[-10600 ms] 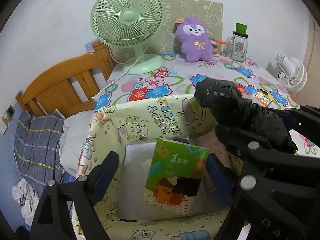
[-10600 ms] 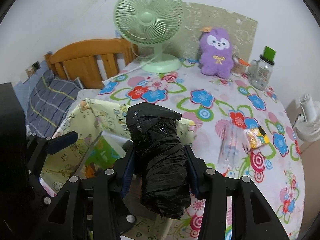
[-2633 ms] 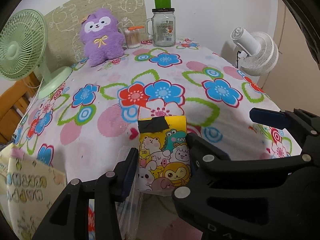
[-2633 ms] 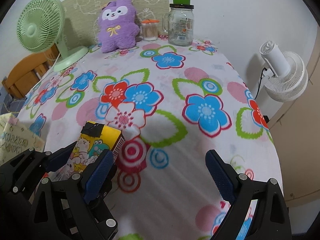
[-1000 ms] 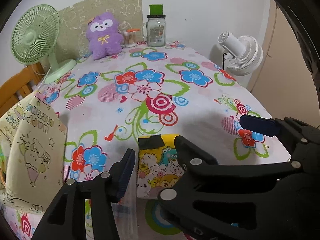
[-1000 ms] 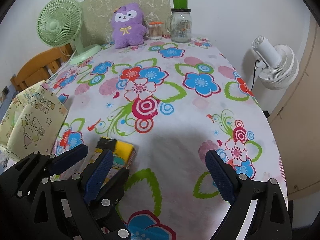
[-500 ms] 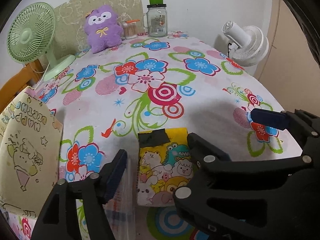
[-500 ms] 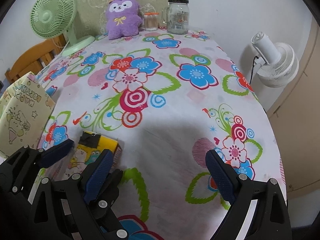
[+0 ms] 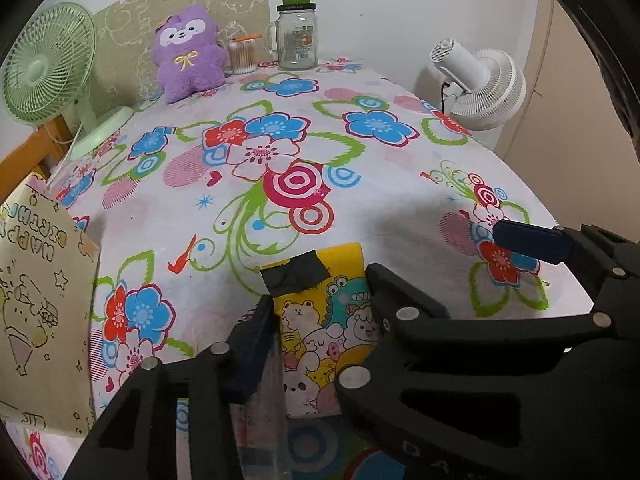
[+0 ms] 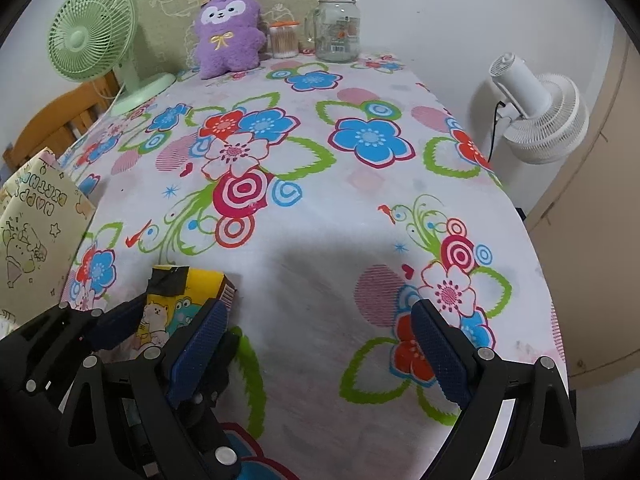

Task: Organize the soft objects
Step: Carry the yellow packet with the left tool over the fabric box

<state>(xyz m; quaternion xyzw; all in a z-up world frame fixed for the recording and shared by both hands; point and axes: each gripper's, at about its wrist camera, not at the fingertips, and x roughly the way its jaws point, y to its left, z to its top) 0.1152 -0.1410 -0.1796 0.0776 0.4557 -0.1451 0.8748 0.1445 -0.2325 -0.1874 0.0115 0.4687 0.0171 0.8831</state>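
Observation:
My left gripper [image 9: 320,312] is shut on a yellow cartoon-animal packet [image 9: 324,320] with black tape at its top, held just above the flowered tablecloth [image 9: 280,160]. The packet also shows in the right wrist view [image 10: 176,300], between the left gripper's jaws at lower left. My right gripper [image 10: 320,344] is open and empty above the near part of the table. A purple plush toy [image 10: 228,32] sits upright at the far end of the table. A yellow "Happy Birthday" gift bag [image 9: 36,304] stands off the table's left edge.
A green desk fan [image 10: 96,36], a cotton-swab jar [image 10: 284,40] and a glass mug with a green lid [image 10: 336,24] stand at the back. A white fan [image 10: 536,112] stands beyond the right edge. A wooden bed frame [image 10: 52,128] is at left.
The left gripper's jaws have closed in on the packet over the last half second. Both grippers have edged forward over the table. The right gripper stays open.

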